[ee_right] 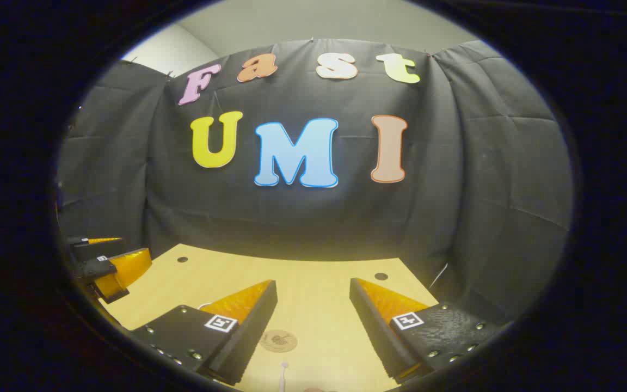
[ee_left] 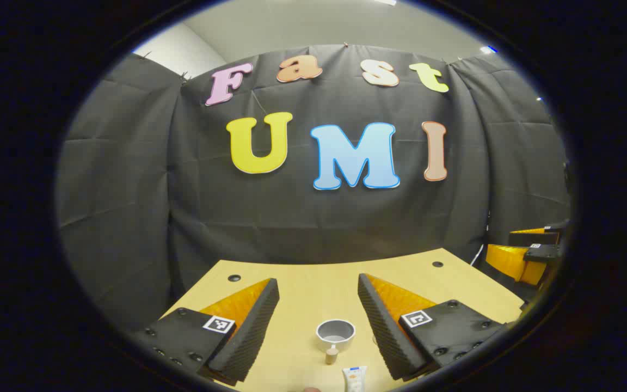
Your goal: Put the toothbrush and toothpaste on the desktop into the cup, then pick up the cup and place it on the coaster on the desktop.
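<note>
Desktop (ee_left: 313, 288): light wood surface with dark round holes near its far corners, backed by black cloth. Cup (ee_left: 335, 332) stands upright on it, opening up, interior appears empty. Toothpaste (ee_left: 355, 378) lies flat just nearer than the cup, its tan cap (ee_left: 331, 355) pointing toward the cup. In the right gripper view, round coaster (ee_right: 278, 341) lies flat on the desktop; the pale toothbrush (ee_right: 284, 375) lies nearer than the coaster.

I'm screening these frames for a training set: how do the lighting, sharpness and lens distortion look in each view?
Left gripper view: even lighting, sharp; fisheye bends the table edge; the cup is crisp, the toothpaste cut off at the bottom. Right gripper view: dimmer toward the rim, far table edge curved, the coaster legible, the toothbrush small and faint.
</note>
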Demonstrator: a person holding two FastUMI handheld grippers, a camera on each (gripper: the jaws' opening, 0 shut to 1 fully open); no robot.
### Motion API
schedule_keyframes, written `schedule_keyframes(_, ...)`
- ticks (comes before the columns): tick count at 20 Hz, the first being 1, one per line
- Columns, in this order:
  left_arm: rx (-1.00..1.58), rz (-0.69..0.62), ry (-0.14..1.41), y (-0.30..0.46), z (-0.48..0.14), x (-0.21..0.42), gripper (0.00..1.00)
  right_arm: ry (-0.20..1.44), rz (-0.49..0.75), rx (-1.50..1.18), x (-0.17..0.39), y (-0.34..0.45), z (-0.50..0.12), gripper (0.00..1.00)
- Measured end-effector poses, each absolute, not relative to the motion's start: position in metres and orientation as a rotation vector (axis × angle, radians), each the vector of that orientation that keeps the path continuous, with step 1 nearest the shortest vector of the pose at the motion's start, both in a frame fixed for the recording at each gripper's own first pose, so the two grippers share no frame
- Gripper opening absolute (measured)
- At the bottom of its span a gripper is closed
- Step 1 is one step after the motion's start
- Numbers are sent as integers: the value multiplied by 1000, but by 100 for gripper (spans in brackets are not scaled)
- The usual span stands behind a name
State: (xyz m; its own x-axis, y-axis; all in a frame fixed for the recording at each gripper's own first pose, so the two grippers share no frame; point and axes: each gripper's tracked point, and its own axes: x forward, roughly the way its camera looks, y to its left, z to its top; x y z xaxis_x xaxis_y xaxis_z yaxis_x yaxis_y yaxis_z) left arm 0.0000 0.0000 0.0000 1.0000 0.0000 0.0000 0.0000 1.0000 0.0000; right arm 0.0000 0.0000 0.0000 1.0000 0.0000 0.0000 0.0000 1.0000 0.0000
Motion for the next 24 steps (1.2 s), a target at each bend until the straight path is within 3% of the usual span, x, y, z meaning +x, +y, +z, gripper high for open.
schedule_keyframes(4,11,-13,14,-6,-4,-1,95,24,22,4,1,4,-8,88)
schedule_keyframes(7,16,-28,40,-12,-11,0,95,44,34,27,1,6,-14,88)
schedule_keyframes(8,20,-32,51,-13,-15,-1,100,49,34,36,3,7,-17,88)
schedule_keyframes(9,22,-37,61,-15,-18,-1,95,60,32,39,4,6,-20,88)
schedule_keyframes(10,21,-45,71,-18,-21,-1,100,74,31,42,6,5,-23,88)
schedule_keyframes(11,19,-52,82,-20,-23,0,90,85,32,48,6,6,-28,88)
schedule_keyframes(12,20,-57,98,-20,-29,1,100,102,32,51,7,7,-32,88)
schedule_keyframes(18,24,-135,244,-43,-81,1,96,320,40,64,12,18,-94,88)
schedule_keyframes(19,20,-158,286,-49,-97,-1,100,350,45,66,10,21,-104,88)
schedule_keyframes(20,17,-177,332,-54,-114,-1,95,415,56,68,11,26,-124,89)
schedule_keyframes(21,22,-197,393,-57,-134,-2,100,459,61,71,12,27,-134,89)
schedule_keyframes(23,34,-212,470,-60,-160,-5,100,520,70,86,13,32,-146,89)
schedule_keyframes(24,39,-216,519,-61,-174,-9,95,560,76,91,14,31,-153,89)
